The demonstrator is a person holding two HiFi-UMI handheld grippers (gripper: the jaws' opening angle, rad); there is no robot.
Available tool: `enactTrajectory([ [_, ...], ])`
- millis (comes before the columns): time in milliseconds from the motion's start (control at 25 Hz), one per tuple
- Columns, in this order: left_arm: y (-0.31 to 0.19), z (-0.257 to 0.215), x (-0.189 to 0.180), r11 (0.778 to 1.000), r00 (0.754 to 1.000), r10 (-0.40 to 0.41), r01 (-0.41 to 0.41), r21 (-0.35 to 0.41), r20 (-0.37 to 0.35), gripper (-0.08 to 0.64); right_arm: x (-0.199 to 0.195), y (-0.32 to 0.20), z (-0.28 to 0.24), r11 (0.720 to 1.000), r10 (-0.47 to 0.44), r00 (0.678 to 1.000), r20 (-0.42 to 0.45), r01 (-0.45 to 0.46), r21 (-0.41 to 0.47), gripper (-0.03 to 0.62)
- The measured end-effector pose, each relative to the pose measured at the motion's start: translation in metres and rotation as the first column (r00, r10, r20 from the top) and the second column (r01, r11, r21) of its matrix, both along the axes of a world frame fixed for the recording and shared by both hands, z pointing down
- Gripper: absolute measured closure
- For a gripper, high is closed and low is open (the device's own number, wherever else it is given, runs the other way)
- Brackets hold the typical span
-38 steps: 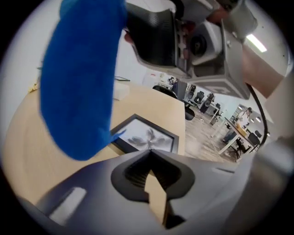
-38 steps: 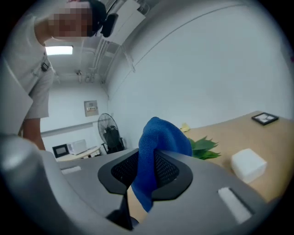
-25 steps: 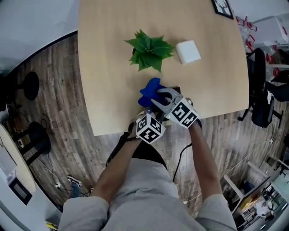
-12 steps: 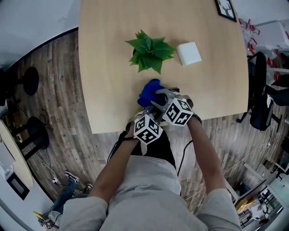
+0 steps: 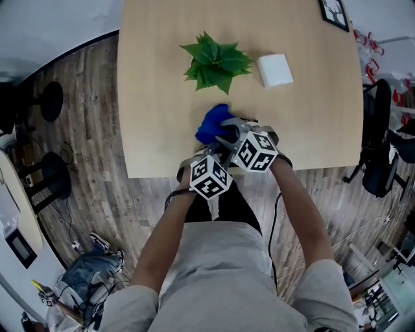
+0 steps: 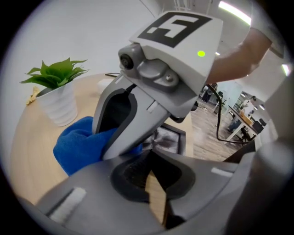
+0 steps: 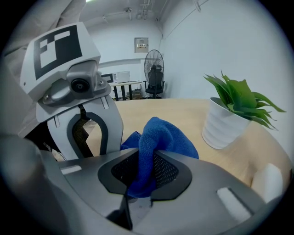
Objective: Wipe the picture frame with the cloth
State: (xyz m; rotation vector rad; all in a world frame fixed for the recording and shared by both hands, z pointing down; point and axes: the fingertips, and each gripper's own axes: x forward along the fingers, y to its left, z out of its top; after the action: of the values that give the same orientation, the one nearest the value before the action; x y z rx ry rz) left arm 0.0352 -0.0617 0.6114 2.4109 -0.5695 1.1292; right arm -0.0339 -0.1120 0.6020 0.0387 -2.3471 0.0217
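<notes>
My right gripper [image 5: 227, 133] is shut on a blue cloth [image 5: 211, 123], near the table's front edge. In the right gripper view the cloth [image 7: 161, 137] rises in a fold out of the jaws of that gripper [image 7: 147, 158]. The black picture frame [image 6: 170, 140] lies flat on the table just past my left gripper [image 6: 151, 158]. In the head view both grippers hide most of it. The left gripper [image 5: 217, 152] has its jaws almost together, with only a thin tan sliver between them. I cannot tell whether they pinch anything. The cloth [image 6: 78, 144] bunches to the left of the frame.
A potted green plant [image 5: 216, 61] in a white pot [image 7: 225, 124] stands behind the cloth. A white block [image 5: 275, 70] lies to its right. Another black frame [image 5: 335, 13] sits at the far right corner of the table [image 5: 155, 97]. An office chair [image 5: 379, 142] stands right of the table.
The right gripper and the cloth have shifted slightly left over the frame. The left gripper has stayed at the table's front edge.
</notes>
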Motion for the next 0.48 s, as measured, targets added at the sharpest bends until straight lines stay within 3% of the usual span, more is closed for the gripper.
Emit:
enactTrajectory([
  [480, -0.003, 0.002, -0.005, 0.997, 0.996, -0.069, 0.066, 0.047, 0.052, 0.509, 0.014, -0.004, -0.003, 0.997, -0.027, 0.999, 0.024, 0.025, 0.073, 0.522],
])
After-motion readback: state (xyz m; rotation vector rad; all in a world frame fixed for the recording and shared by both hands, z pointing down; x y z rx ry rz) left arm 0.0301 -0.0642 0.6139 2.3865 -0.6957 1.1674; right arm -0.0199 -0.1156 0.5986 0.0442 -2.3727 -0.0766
